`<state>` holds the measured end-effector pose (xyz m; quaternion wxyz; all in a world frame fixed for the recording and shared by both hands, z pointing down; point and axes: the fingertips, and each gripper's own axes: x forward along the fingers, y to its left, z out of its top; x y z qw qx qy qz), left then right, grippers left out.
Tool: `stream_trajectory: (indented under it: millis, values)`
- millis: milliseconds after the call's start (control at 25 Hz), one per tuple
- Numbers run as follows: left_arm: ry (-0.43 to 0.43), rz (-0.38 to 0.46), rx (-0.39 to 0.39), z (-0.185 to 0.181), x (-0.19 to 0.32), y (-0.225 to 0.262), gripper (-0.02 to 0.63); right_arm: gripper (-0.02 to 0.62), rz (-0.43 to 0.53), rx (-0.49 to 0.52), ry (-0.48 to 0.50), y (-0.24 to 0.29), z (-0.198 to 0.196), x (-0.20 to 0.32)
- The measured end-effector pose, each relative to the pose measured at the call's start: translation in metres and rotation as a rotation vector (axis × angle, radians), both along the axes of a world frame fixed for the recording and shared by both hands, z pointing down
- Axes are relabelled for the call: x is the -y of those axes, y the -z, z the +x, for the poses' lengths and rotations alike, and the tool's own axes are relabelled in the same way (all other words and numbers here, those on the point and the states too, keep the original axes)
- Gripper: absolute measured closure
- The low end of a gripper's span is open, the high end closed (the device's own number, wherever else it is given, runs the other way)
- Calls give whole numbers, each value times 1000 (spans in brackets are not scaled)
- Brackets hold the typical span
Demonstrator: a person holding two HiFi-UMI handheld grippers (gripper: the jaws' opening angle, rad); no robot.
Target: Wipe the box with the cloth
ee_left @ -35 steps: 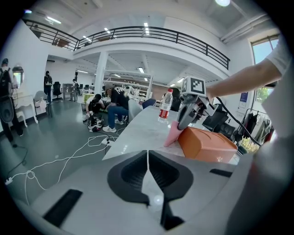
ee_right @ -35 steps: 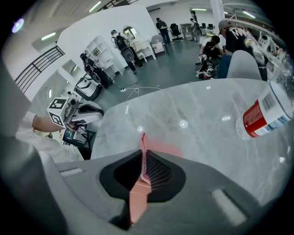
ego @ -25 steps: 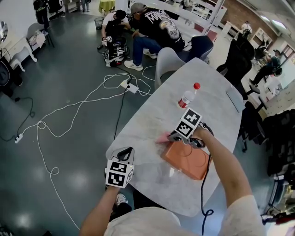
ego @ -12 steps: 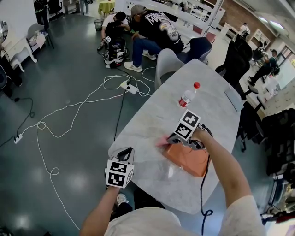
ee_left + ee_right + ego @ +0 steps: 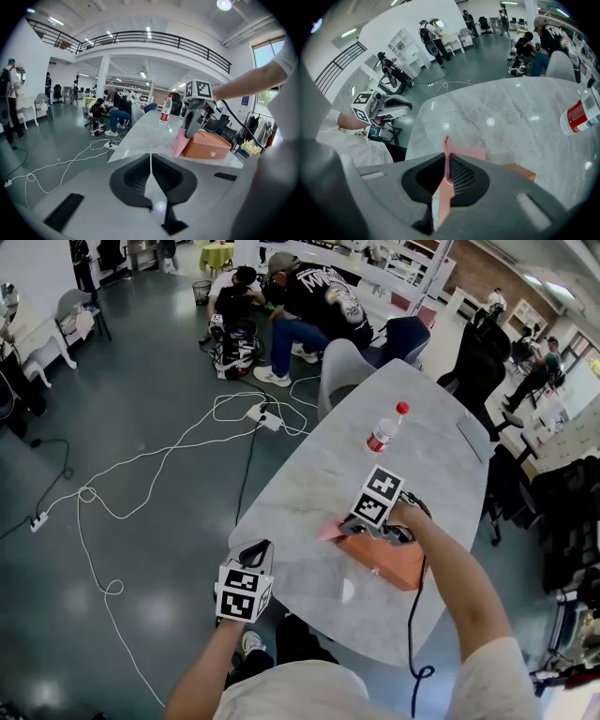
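Observation:
An orange box [image 5: 392, 562] lies on the pale marble table [image 5: 319, 484] near its front right edge; the left gripper view shows the box [image 5: 206, 145] too. My right gripper [image 5: 354, 518] is shut on a pink cloth [image 5: 332, 530], which hangs against the box's left end. In the right gripper view the cloth [image 5: 461, 153] sticks out from between the jaws of my right gripper [image 5: 446, 165], with a corner of the box [image 5: 520, 170] beside it. My left gripper [image 5: 251, 552] hovers off the table's front left edge, shut and holding nothing.
A plastic bottle [image 5: 382, 433] with a red cap stands on the table beyond the box. A grey chair [image 5: 339, 367] sits at the table's far left side. Cables [image 5: 178, 442] snake over the floor. People sit and crouch at the back [image 5: 314, 292].
My right gripper with the cloth has stayed at the box's left end, shifting only slightly. The left gripper has not moved.

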<state>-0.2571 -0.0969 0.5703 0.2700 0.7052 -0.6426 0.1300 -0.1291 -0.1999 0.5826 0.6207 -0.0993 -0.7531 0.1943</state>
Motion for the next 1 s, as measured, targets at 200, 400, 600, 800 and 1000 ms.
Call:
stream_trajectory:
  millis: [200,400,600,800,1000]
  values:
    - [0,2,1,-3,-13,-1,589,580,5,-7,5,0,-1,-13]
    - [-4,4,4,-4,-28,-1,589,580,13,-8,3,1,0,-25]
    - [-8,6,9,-10,-43,0,589,580,12,-3,-1,3,-4,-43]
    - [-22,13,13,-11,-54,4,589,580,15,19,-14,10,-6,-60]
    - [-52,29,16,-5,-59,14,589,580,26,75,-34,26,-8,-78]
